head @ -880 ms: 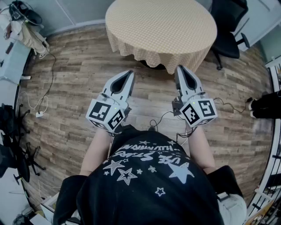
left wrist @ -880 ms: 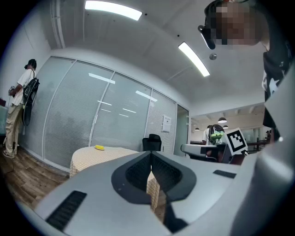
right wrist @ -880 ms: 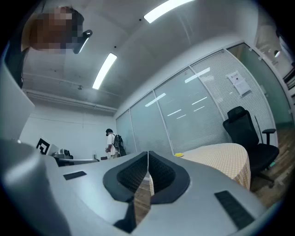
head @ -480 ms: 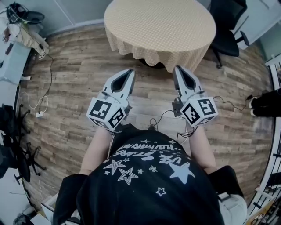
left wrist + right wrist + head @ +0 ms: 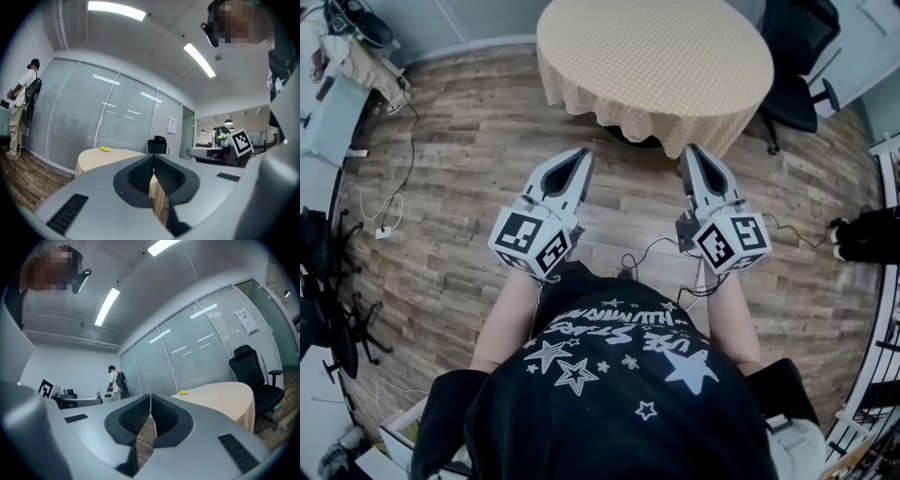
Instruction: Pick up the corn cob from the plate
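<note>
Round checkered-cloth table [image 5: 656,66] drifted right in view.

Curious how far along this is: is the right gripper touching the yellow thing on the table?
Apart. The right gripper view shows the right gripper shut and empty, with the yellow thing lying far beyond its jaws on the table.

Head view: the far side of the bench [image 5: 656,66] is cut off by the top edge, as is the black chair [image 5: 802,56]. Left gripper view and right gripper view: a yellow object [image 5: 105,149] lies on the bench, too small to identify.
</note>
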Demonstrator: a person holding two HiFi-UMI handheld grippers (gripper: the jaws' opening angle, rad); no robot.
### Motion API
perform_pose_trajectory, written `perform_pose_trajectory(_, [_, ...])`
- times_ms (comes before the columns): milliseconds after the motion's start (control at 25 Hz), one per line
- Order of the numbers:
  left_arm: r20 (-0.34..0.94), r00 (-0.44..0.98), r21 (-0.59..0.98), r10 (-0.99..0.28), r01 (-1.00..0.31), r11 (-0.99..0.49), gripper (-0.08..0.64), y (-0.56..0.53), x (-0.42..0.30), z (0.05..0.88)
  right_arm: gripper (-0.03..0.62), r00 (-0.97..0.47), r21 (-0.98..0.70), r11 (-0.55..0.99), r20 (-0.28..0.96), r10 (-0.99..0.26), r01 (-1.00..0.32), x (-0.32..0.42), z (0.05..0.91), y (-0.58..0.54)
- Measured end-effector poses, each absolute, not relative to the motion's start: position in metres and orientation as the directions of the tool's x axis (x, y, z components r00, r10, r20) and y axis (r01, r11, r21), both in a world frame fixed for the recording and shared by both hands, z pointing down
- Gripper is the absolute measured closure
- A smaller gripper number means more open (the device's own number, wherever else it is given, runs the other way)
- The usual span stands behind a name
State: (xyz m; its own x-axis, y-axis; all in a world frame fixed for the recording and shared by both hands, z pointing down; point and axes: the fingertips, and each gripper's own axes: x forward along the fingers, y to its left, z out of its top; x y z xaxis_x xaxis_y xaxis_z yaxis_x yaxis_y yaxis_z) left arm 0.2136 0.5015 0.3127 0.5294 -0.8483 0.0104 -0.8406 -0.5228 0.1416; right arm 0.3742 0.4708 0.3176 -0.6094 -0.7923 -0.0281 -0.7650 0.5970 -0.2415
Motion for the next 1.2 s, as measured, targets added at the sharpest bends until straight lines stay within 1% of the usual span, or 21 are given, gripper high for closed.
perform_pose_trajectory(240, [0.004, 0.505, 0.173, -0.863, -0.851, -0.497, 0.554, 0.491, 0.152, 0.317, 0.560, -0.543, -0.290, 0.533, -0.054, -0.838, -0.795, 0.356, 0.316, 0.449])
perform_pose_trajectory(480, [0.009, 0.500, 0.202, -0.866, -0.849, -0.488, 0.554, 0.469, 0.071, 0.316, 0.560, -0.498, -0.252, 0.491, -0.036, -0.866, -0.834, 0.293, 0.308, 0.430])
perform_pose_trajectory(640, [0.016, 0.519, 0.235, -0.854, -0.833, -0.502, 0.554, 0.457, 0.030, 0.324, 0.560, -0.479, -0.260, 0.468, -0.023, -0.877, -0.845, 0.252, 0.309, 0.417])
perform_pose_trajectory(1000, [0.044, 0.542, 0.238, -0.839, -0.822, -0.518, 0.554, 0.446, -0.037, 0.339, 0.560, -0.468, -0.277, 0.449, 0.005, -0.884, -0.849, 0.179, 0.320, 0.411])
perform_pose_trajectory(1200, [0.068, 0.524, 0.236, -0.849, -0.836, -0.496, 0.554, 0.443, -0.062, 0.352, 0.560, -0.481, -0.204, 0.464, 0.038, -0.876, -0.862, 0.162, 0.325, 0.405])
